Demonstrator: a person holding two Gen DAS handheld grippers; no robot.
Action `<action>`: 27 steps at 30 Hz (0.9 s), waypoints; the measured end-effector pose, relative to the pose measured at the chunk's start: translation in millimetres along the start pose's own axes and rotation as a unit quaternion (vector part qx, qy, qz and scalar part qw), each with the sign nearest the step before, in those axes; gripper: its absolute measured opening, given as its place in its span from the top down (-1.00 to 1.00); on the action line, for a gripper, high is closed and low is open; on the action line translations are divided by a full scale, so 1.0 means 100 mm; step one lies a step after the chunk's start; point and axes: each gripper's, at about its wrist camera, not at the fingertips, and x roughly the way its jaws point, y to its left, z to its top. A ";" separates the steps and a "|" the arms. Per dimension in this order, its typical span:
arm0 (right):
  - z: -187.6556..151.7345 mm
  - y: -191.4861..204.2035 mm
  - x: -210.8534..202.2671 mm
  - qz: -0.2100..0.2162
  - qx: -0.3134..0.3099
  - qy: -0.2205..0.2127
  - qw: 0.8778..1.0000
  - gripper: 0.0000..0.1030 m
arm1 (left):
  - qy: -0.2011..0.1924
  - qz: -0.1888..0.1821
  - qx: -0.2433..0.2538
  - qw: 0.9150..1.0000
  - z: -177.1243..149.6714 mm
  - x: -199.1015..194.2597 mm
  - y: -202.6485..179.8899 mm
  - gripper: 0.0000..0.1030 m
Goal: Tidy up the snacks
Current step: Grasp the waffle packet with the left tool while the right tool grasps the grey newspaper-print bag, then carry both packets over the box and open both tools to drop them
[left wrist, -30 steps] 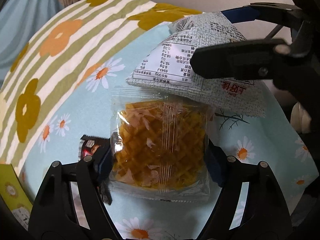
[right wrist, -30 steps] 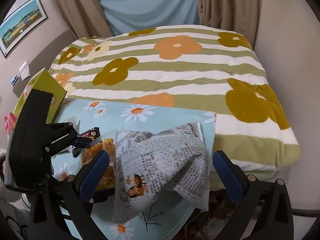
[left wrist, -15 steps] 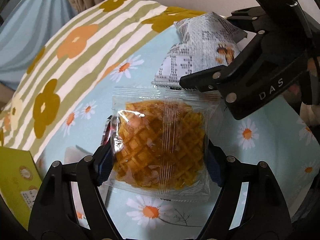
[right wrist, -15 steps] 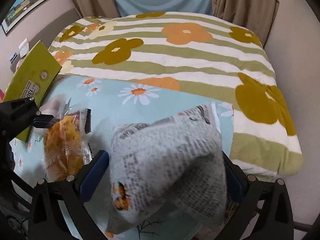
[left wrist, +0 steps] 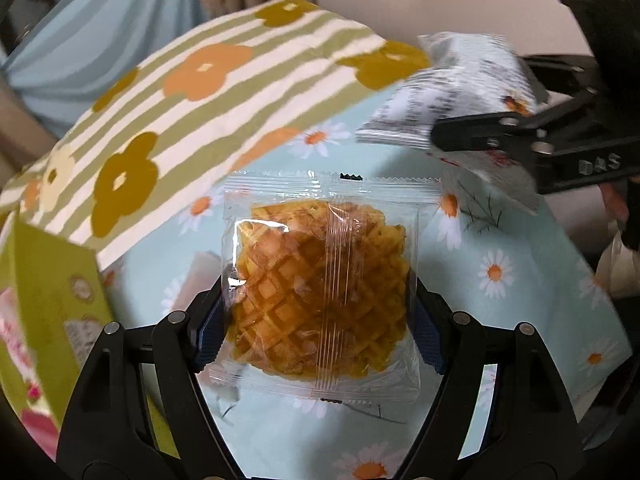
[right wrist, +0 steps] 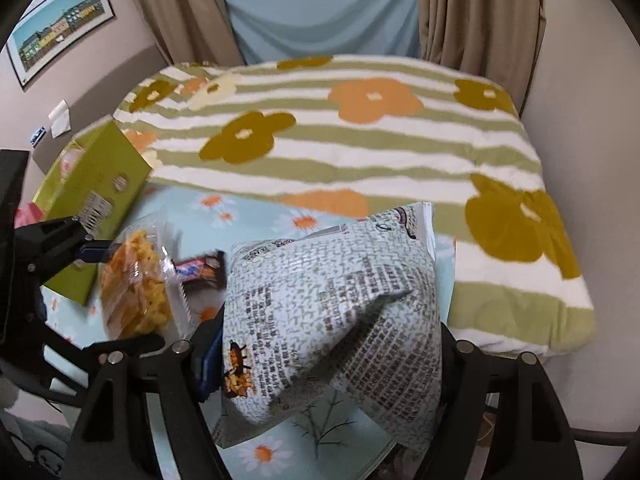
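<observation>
My left gripper [left wrist: 320,332] is shut on a clear-wrapped golden waffle [left wrist: 320,300] and holds it above the light blue daisy cloth [left wrist: 520,280]. The waffle also shows in the right wrist view [right wrist: 136,284], at the left. My right gripper [right wrist: 324,360] is shut on a grey newsprint-patterned snack bag [right wrist: 332,320], lifted off the cloth. That bag also shows in the left wrist view [left wrist: 460,96] at the upper right, blurred. A dark candy bar [right wrist: 200,268] lies on the cloth between the two snacks.
A green box [right wrist: 96,200] lies on the cloth at the left; it also shows in the left wrist view [left wrist: 44,300]. A striped flower blanket [right wrist: 340,136] covers the bed behind. Curtains [right wrist: 320,8] hang at the back, and a wall runs along the right.
Both grippers have risen and swung left with their snacks still held. The green box has come into the left wrist view, and the candy bar has left that view.
</observation>
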 end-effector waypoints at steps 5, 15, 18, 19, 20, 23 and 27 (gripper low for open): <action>0.17 0.31 -0.35 0.005 -0.016 -0.027 1.000 -0.42 | -0.031 0.026 -0.054 0.998 -0.06 -0.42 0.23 -0.46; 0.54 1.23 -0.92 0.028 -0.077 -0.071 0.994 -0.42 | -0.081 0.063 -0.164 0.981 -0.34 -1.37 0.80 -0.46; 0.66 1.55 -0.99 0.033 -0.086 -0.081 0.993 -0.42 | -0.098 0.077 -0.189 0.974 -0.48 -1.62 1.06 -0.46; 0.67 1.62 -1.00 0.034 -0.084 -0.083 0.992 -0.42 | -0.103 0.081 -0.195 0.972 -0.51 -1.68 1.14 -0.46; 0.71 1.73 -1.00 0.038 -0.080 -0.087 0.992 -0.42 | -0.108 0.086 -0.202 0.970 -0.57 -1.75 1.24 -0.46; 0.82 2.02 -1.00 0.044 -0.078 -0.096 0.991 -0.42 | -0.121 0.097 -0.221 0.963 -0.73 -1.94 1.57 -0.46; 0.96 2.44 -0.95 0.043 -0.088 -0.102 0.990 -0.42 | -0.114 0.110 -0.250 0.955 -1.00 -2.07 2.04 -0.46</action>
